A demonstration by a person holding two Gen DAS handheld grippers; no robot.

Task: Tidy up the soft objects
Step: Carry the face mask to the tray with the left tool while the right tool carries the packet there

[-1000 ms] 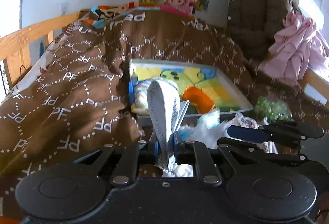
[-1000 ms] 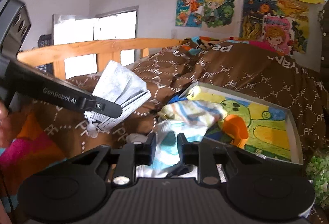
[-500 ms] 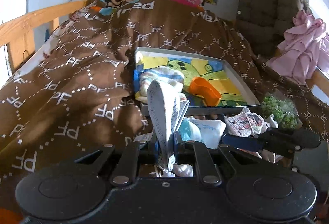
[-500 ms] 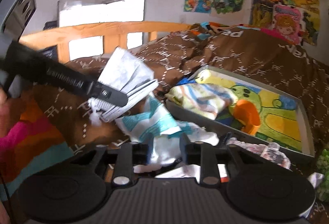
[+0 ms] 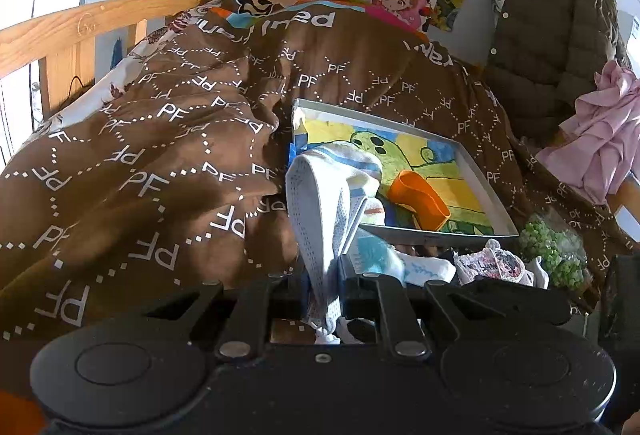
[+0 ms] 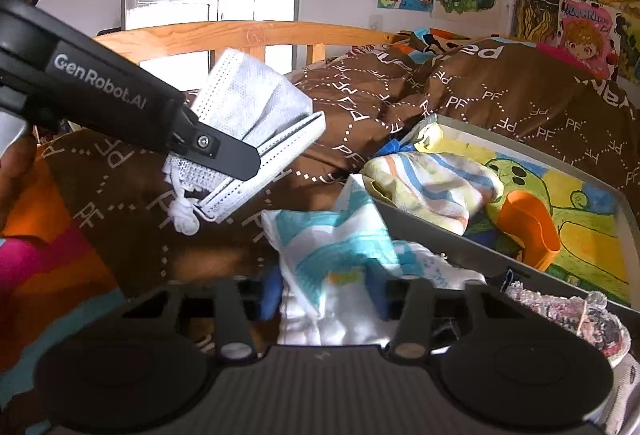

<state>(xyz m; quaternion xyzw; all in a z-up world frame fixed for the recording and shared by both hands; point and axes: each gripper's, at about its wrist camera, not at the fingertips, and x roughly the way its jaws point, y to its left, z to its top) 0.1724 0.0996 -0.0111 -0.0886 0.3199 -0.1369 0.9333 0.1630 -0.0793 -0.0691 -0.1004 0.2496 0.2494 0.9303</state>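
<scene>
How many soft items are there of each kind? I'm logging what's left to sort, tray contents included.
Face mask, held in the left gripper: 1
Teal-and-white cloth, between the right gripper fingers: 1
Striped cloth in the tray: 1
Orange band in the tray: 1
Pink patterned item beside the tray: 1
Total: 5

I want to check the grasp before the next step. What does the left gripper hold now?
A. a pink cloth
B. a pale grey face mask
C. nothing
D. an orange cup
B: the left gripper is shut on the folded face mask, which also shows pinched in the right wrist view.
</scene>
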